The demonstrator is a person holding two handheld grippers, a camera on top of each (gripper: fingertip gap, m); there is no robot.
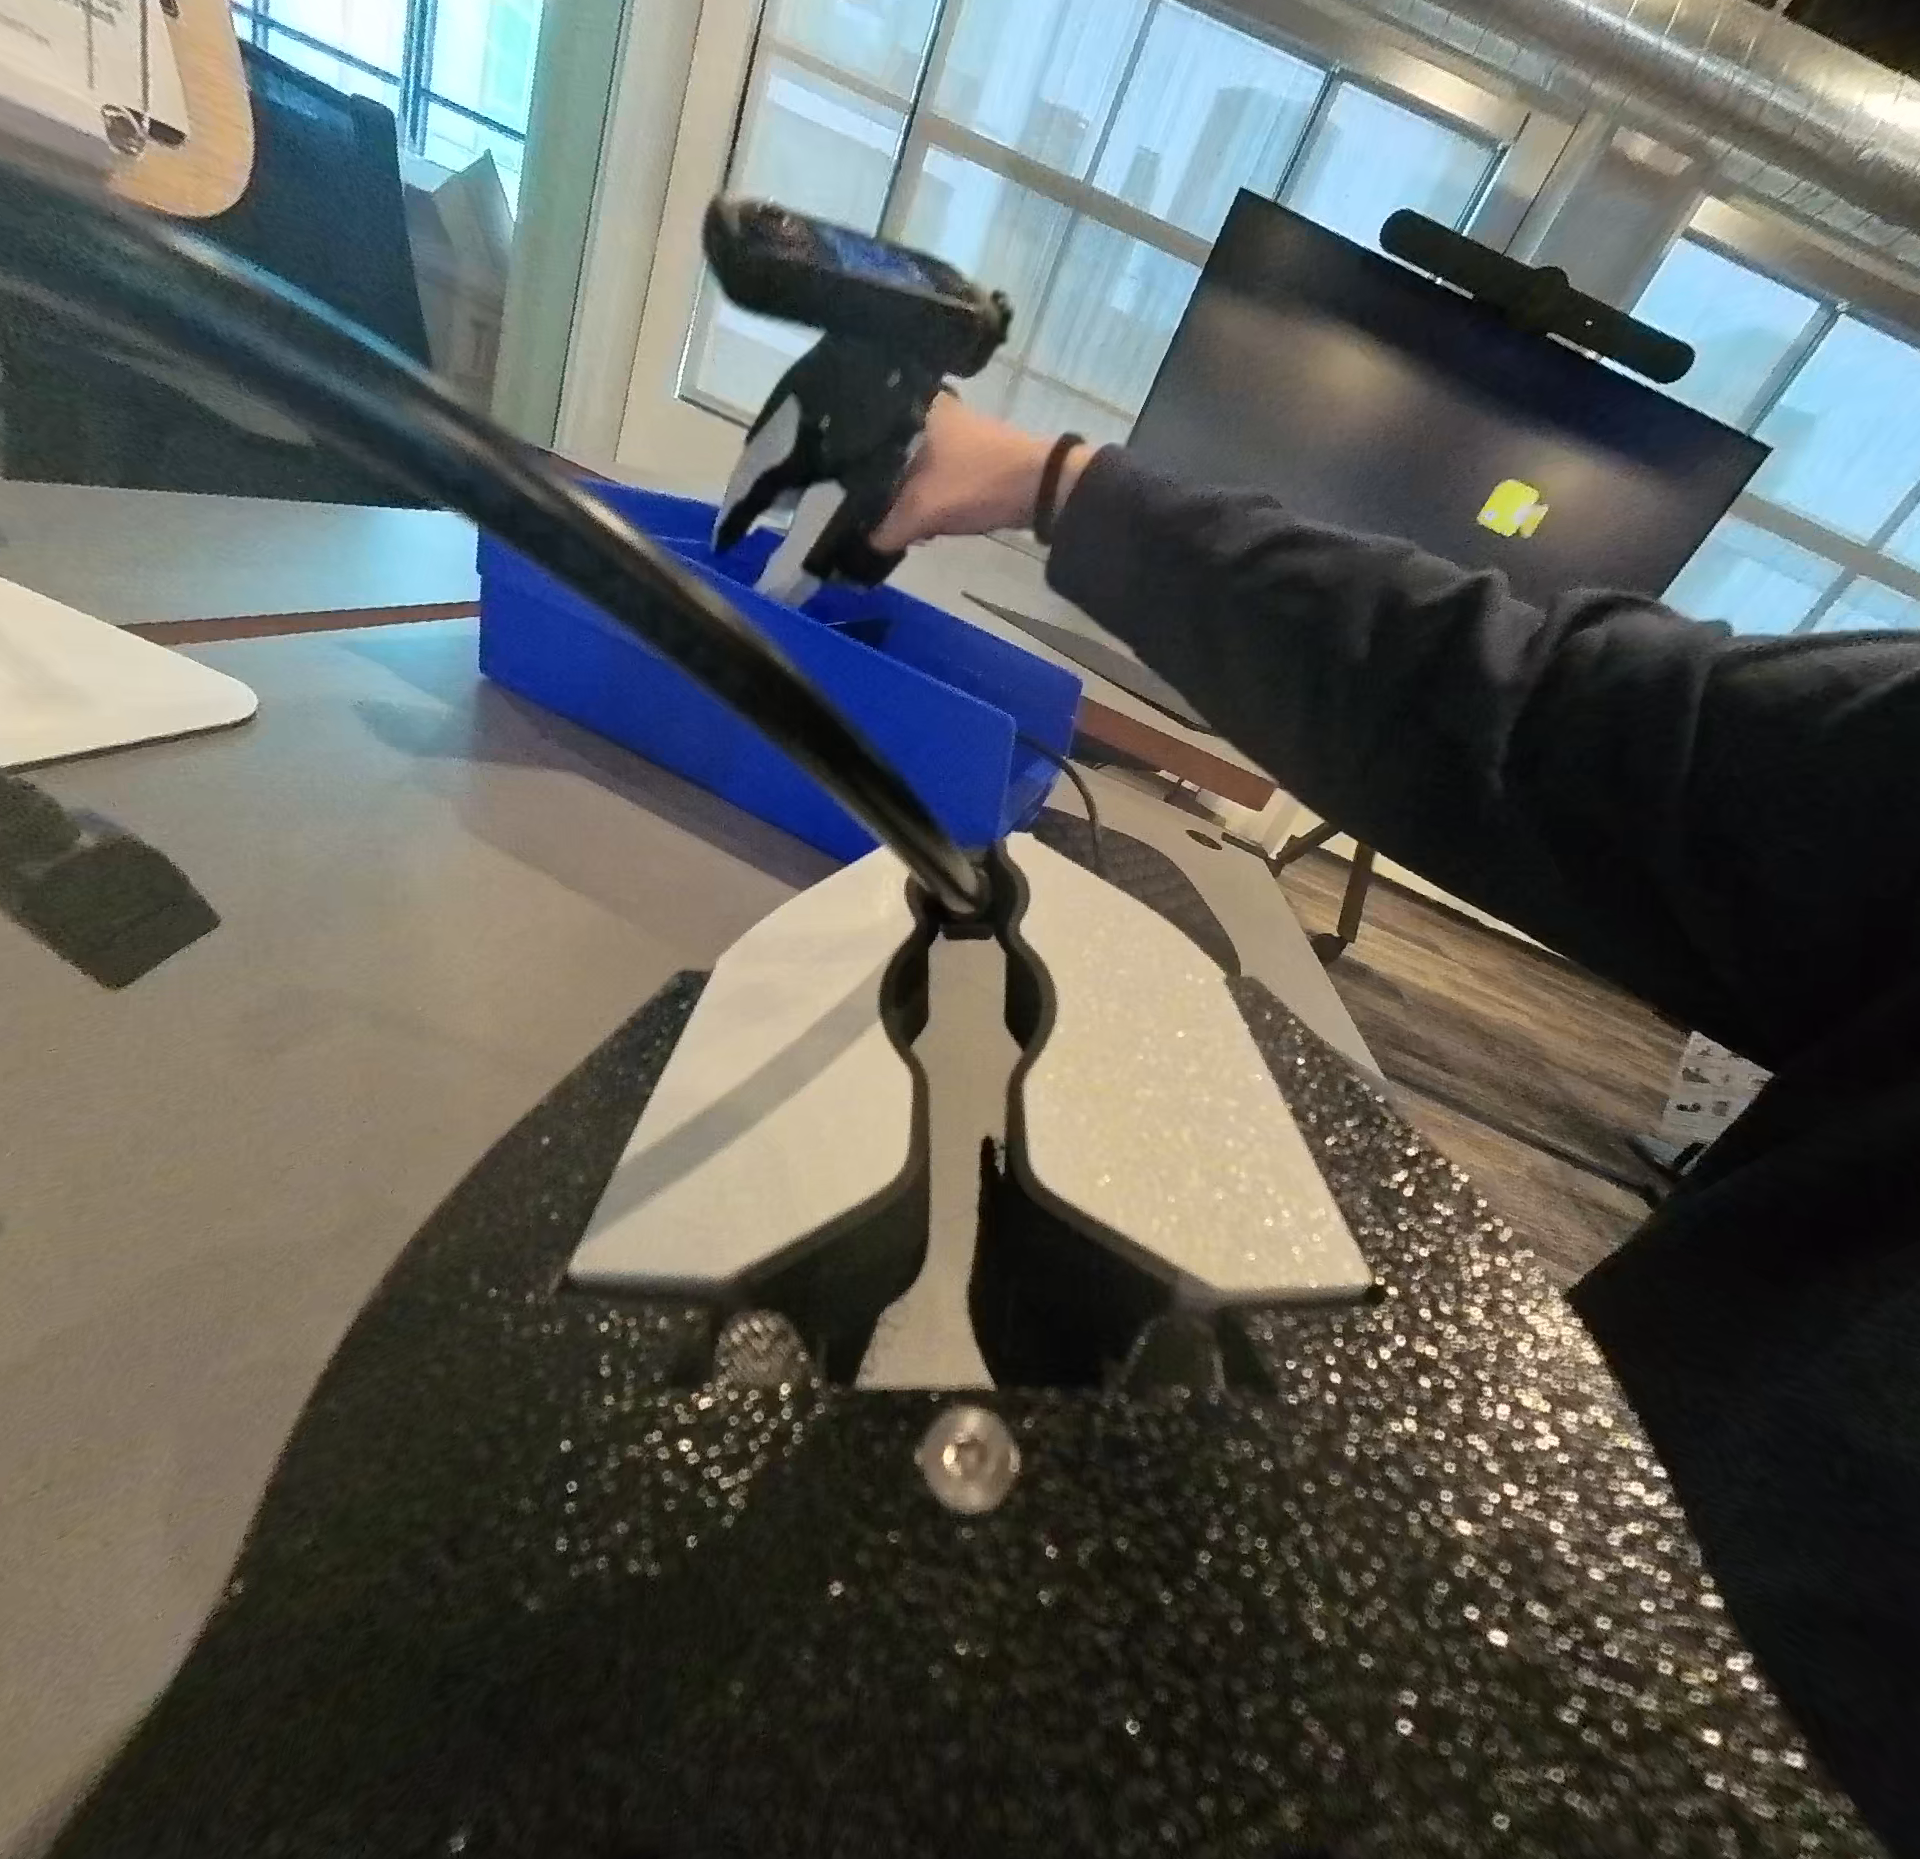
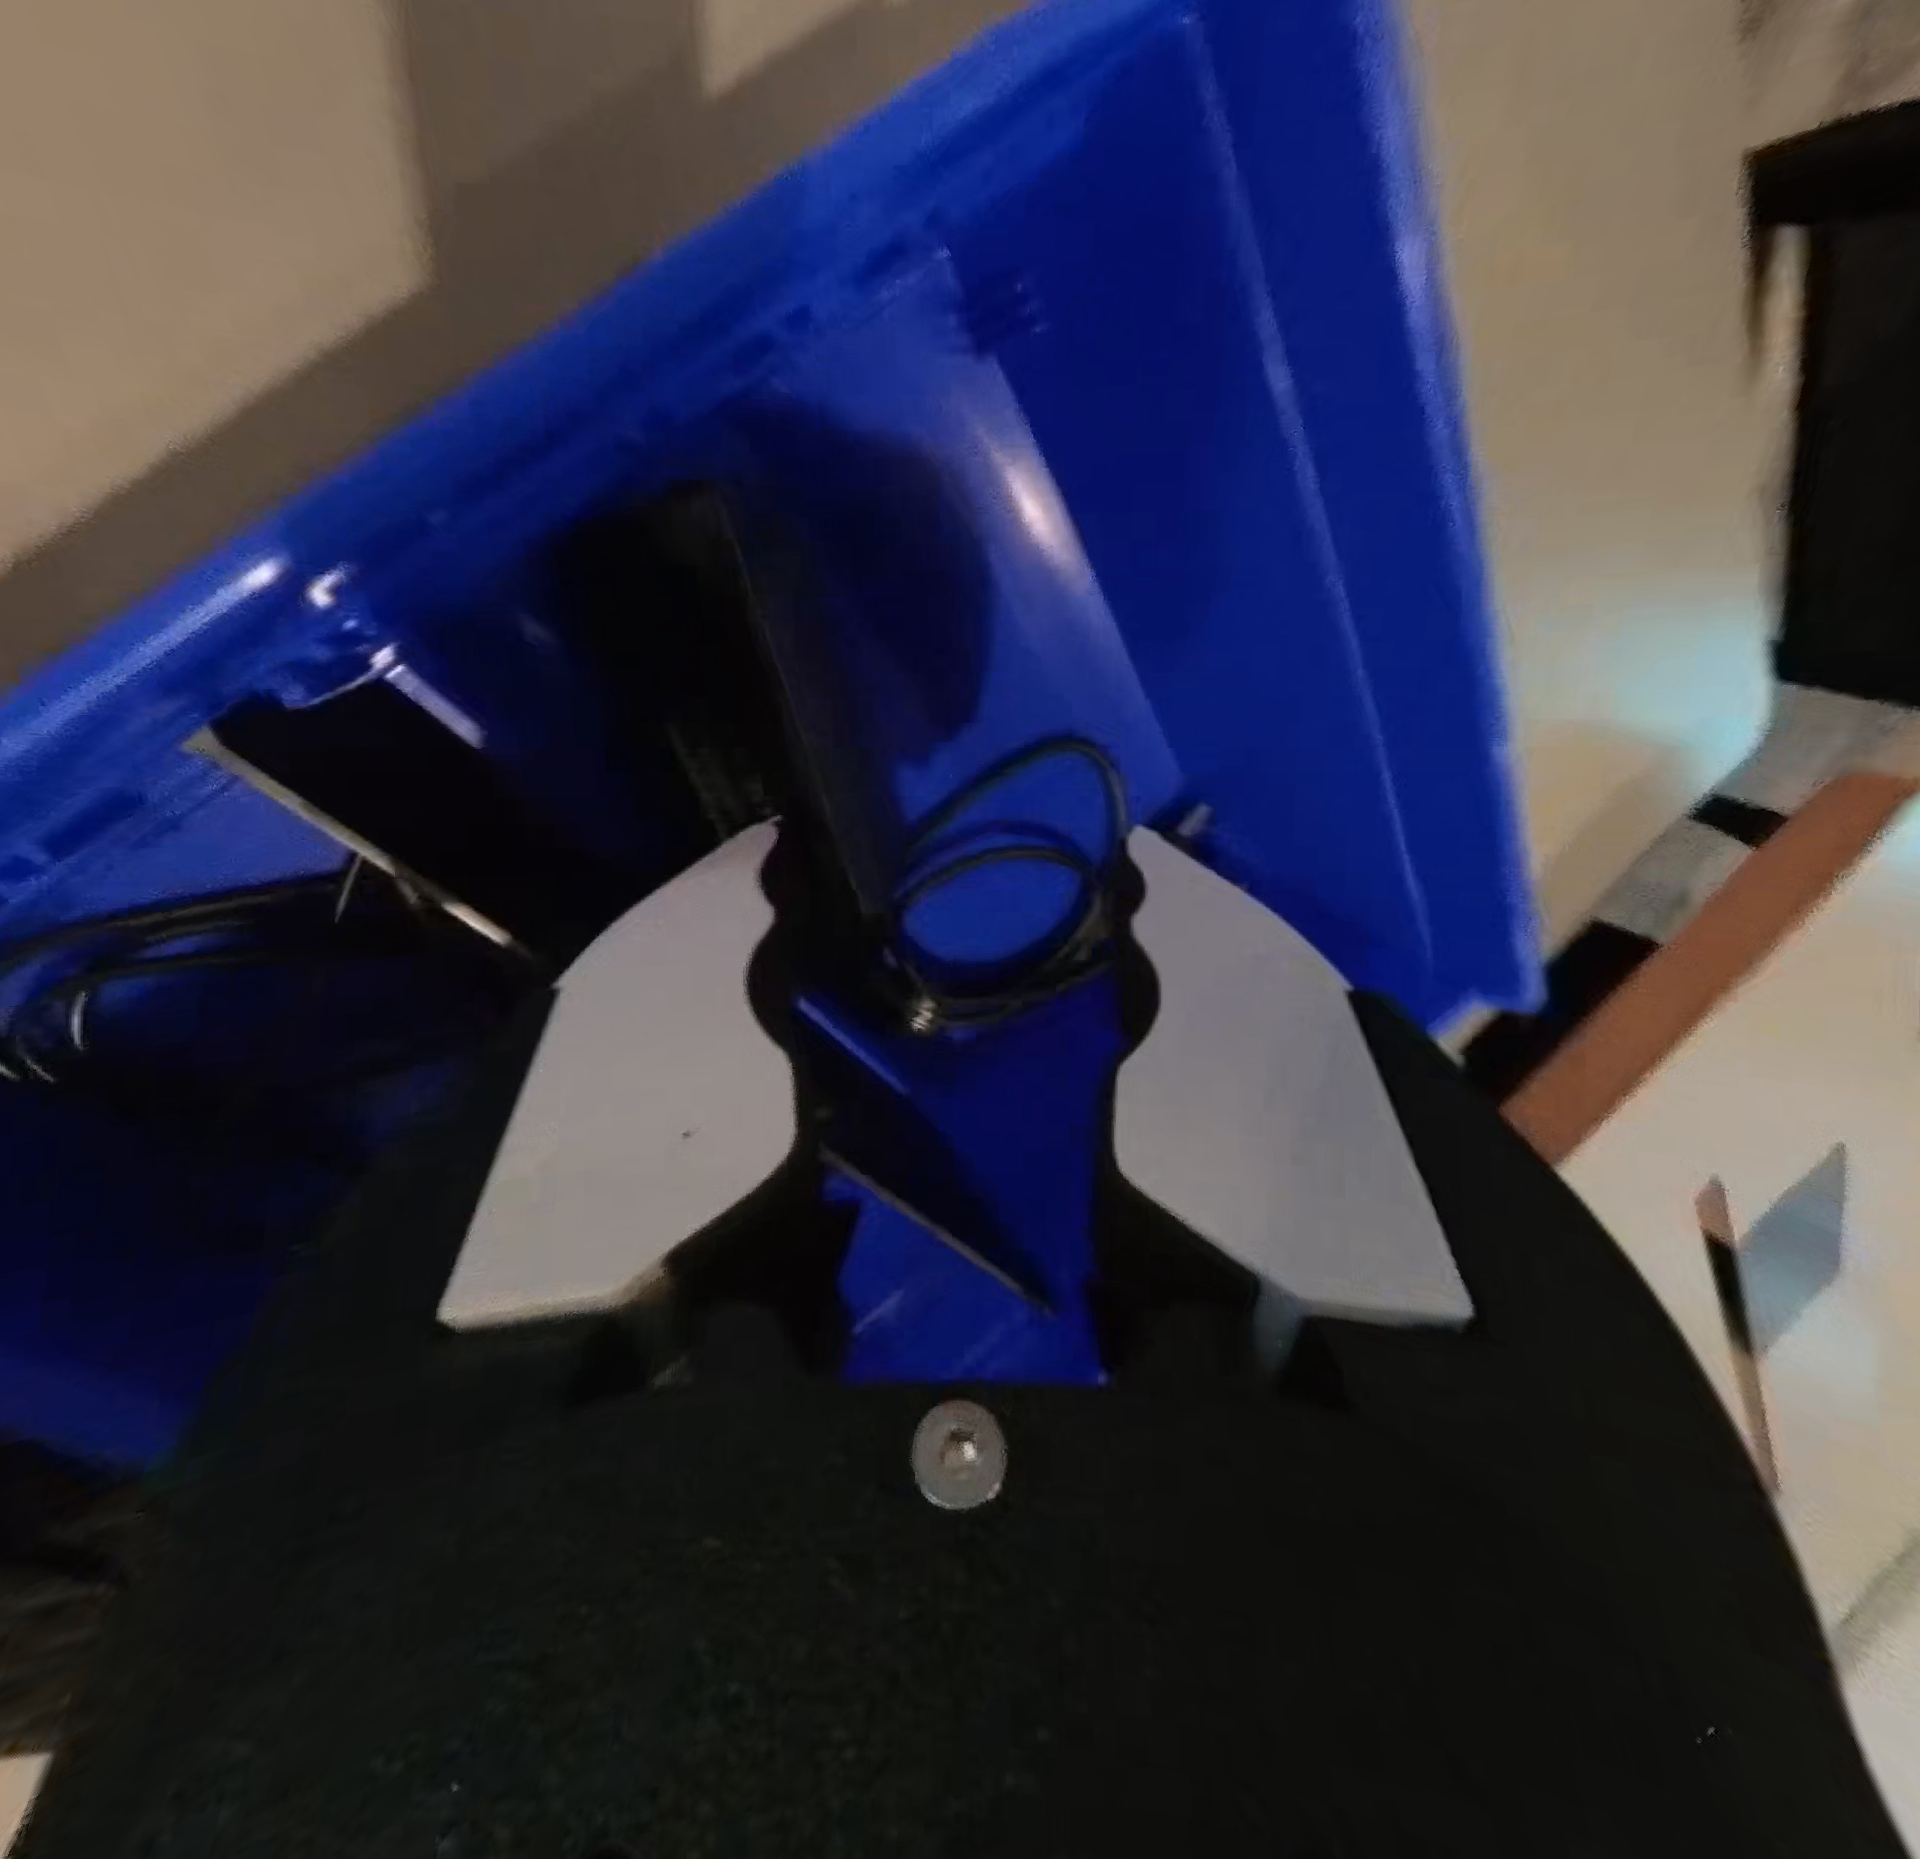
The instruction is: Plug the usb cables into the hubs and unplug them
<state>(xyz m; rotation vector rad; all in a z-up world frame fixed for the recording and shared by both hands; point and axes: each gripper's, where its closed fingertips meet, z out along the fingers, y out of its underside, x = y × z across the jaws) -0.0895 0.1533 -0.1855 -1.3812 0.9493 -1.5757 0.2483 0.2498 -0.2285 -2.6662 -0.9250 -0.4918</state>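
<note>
Presently the left gripper [image 1: 961,900] has its grey fingers [image 1: 790,1061] pressed together at the tips, pinching a thick black cable [image 1: 582,531] that arcs up and away toward the upper left of the left wrist view. Beyond it, a blue bin [image 1: 727,708] rests on the grey table [image 1: 312,978], with a thin black wire [image 1: 1081,791] trailing over the bin's near end. The right gripper [image 1: 769,552], held in a person's hand [image 1: 956,490] with a dark sleeve [image 1: 1455,687], points down into the bin, its fingers spread apart. In the right wrist view, the right gripper [image 2: 951,853] is spread over the bin interior [image 2: 1091,407]; a long black hub [image 2: 769,729] stands between the fingertips, touching neither visibly, and a loop of thin black cable [image 2: 1018,853] lies just beside it. A second black hub [image 2: 343,801] lies to the left, against the bin wall, with more thin cable [image 2: 125,968] near it. The view is blurred, so plug details cannot be told. A dark monitor [image 1: 1434,459] stands behind the table.
</note>
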